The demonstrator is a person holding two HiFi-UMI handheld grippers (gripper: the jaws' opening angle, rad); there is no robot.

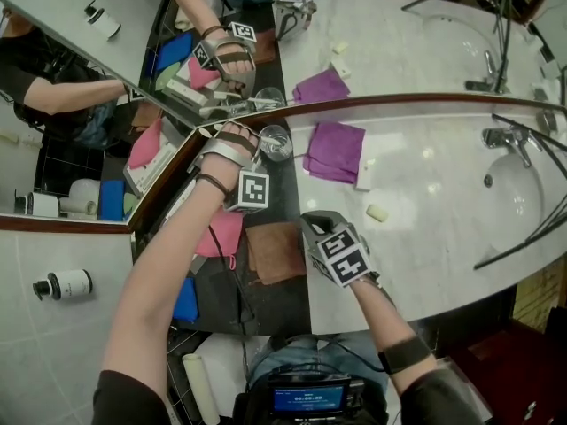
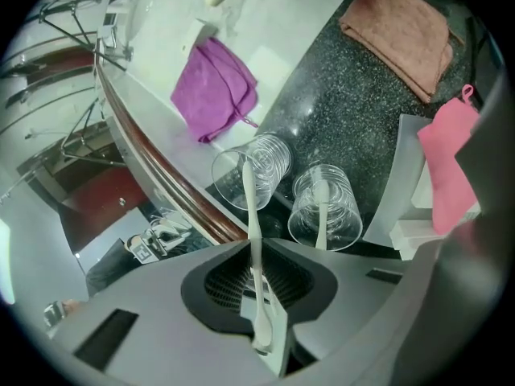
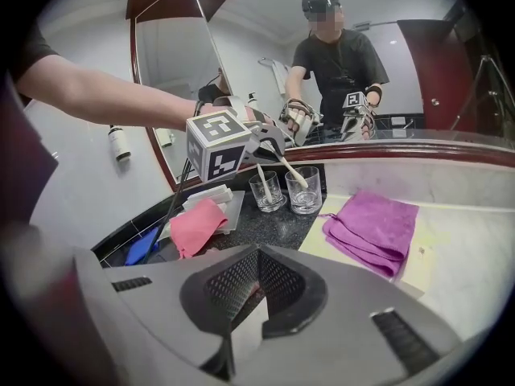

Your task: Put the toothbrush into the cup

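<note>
Left gripper (image 2: 254, 252) is clamped on the handle of a thin white toothbrush (image 2: 251, 207). The brush runs up the middle of the left gripper view and its far end sits at or just inside the rim of the target cup (image 2: 269, 163), a clear glass at centre frame. In the right gripper view it slants into that glass, so my read is partly in and not yet let go. Right gripper (image 3: 256, 257) is closed on nothing, parked low over the counter, well apart from the glasses. Risks: the brush goes in at a slant, so a sideways push on the rim could tip or skid the light glass on the black counter (image 2: 346, 111). Opening the jaws too early could let the brush lever back out over the rim. The second glass (image 2: 342, 215), just beside at lower right, is close enough to get knocked. Contents: the target cup has only the brush tip, no water visible. The second glass holds another white brush (image 2: 319, 215).
</note>
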